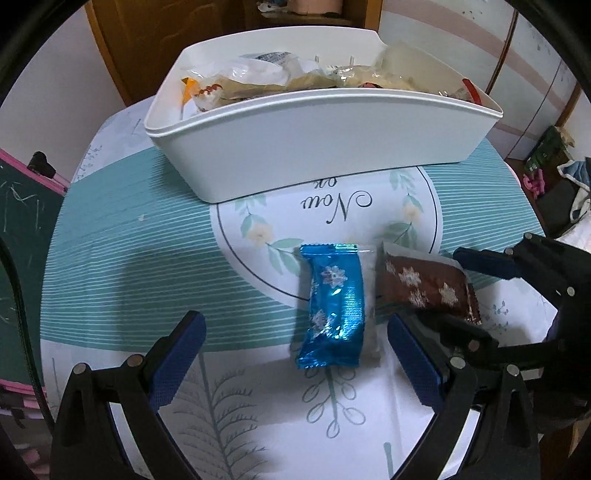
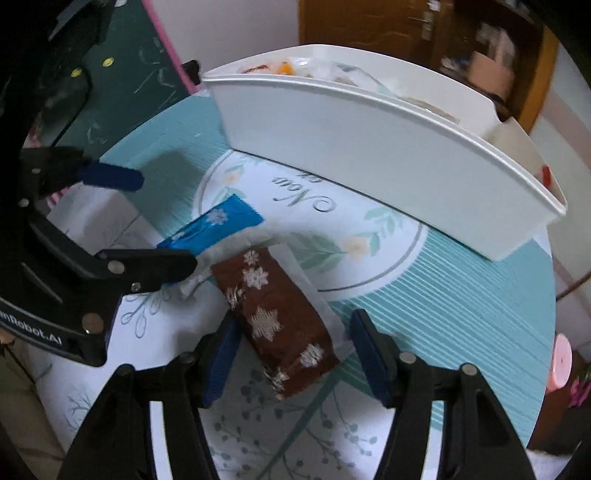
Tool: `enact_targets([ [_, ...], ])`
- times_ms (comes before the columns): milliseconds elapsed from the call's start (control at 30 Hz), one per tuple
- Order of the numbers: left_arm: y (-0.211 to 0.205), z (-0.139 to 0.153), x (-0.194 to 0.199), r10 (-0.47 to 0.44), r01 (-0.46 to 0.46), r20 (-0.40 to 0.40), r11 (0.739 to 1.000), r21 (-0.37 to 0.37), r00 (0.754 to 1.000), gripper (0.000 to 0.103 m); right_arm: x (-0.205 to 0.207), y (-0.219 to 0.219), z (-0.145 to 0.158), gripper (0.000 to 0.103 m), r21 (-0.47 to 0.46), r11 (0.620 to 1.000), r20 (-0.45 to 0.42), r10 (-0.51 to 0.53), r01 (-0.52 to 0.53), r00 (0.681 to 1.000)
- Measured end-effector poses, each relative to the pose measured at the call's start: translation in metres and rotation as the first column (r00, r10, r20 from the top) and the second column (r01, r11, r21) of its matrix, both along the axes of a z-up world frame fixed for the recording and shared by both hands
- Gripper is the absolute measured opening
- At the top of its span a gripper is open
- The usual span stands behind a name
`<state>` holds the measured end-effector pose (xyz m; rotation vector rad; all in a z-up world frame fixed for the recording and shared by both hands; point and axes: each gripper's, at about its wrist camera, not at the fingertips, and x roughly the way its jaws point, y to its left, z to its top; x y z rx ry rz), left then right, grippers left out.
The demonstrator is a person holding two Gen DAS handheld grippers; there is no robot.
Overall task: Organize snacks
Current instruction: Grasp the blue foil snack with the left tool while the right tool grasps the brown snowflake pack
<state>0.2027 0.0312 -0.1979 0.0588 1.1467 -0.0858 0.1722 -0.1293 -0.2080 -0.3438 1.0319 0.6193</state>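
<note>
A blue foil snack pack (image 1: 334, 308) lies on the patterned tablecloth, between the open jaws of my left gripper (image 1: 295, 354). A brown snack pack with white snowflakes (image 1: 428, 286) lies just right of it. My right gripper (image 2: 291, 354) is open with its fingers on both sides of the brown pack (image 2: 275, 317), low over the cloth. The blue pack (image 2: 218, 229) shows beyond it, beside the left gripper (image 2: 162, 218). The right gripper also shows in the left wrist view (image 1: 469, 291). A white bin (image 1: 325, 147) holding several wrapped snacks stands behind.
The round table (image 1: 122, 236) has a teal striped and floral cloth. A green chalkboard with pink frame (image 1: 22, 206) stands to the left. A wooden door (image 2: 406, 22) and clutter on the floor (image 1: 554, 173) lie beyond the table edge.
</note>
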Motion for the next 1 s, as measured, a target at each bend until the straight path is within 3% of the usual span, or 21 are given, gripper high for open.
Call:
enact_targets([
  [67, -0.001, -0.004, 0.003, -0.002, 0.002, -0.007, 1.0, -0.011, 1.0, 0.098, -0.003, -0.005, 0.002, 0.043, 0.004, 0.999, 0.006, -0.053, 0.053, 0.999],
  [267, -0.004, -0.011, 0.007, 0.004, -0.005, -0.023, 0.999, -0.038, 1.0, 0.095, -0.002, -0.027, 0.007, 0.035, 0.05, 0.966, -0.017, -0.251, 0.252, 0.968],
  [333, -0.005, -0.013, 0.009, 0.005, -0.006, -0.026, 0.999, -0.043, 1.0, 0.086, -0.002, -0.034, 0.006, 0.034, 0.079, 0.952, -0.036, -0.294, 0.296, 0.955],
  [400, -0.003, -0.017, 0.011, 0.002, -0.005, -0.046, 0.998, -0.058, 0.999, 0.066, -0.003, -0.041, 0.007, 0.034, 0.106, 0.935, -0.053, -0.334, 0.337, 0.941],
  [433, -0.003, -0.017, 0.011, 0.004, -0.006, -0.038, 0.999, -0.053, 0.999, 0.065, -0.004, -0.044, 0.007, 0.034, 0.117, 0.927, -0.06, -0.35, 0.355, 0.935],
  [533, -0.005, -0.016, 0.011, -0.004, 0.003, -0.025, 0.999, -0.037, 1.0, 0.049, -0.006, -0.047, 0.006, 0.034, 0.143, 0.909, -0.074, -0.386, 0.393, 0.92],
  [567, -0.006, -0.016, 0.01, -0.006, 0.005, -0.019, 0.999, -0.032, 1.0, 0.039, -0.007, -0.047, 0.006, 0.034, 0.148, 0.905, -0.076, -0.392, 0.4, 0.917],
  [700, -0.003, -0.013, 0.008, 0.001, -0.001, -0.005, 0.999, -0.046, 1.0, 0.028, -0.009, -0.044, 0.004, 0.034, 0.14, 0.904, -0.07, -0.398, 0.404, 0.915],
  [1000, -0.003, -0.007, -0.008, -0.006, 0.006, 0.013, 0.999, -0.046, 1.0, 0.024, -0.011, -0.039, 0.003, 0.034, 0.135, 0.901, -0.082, -0.404, 0.412, 0.911],
])
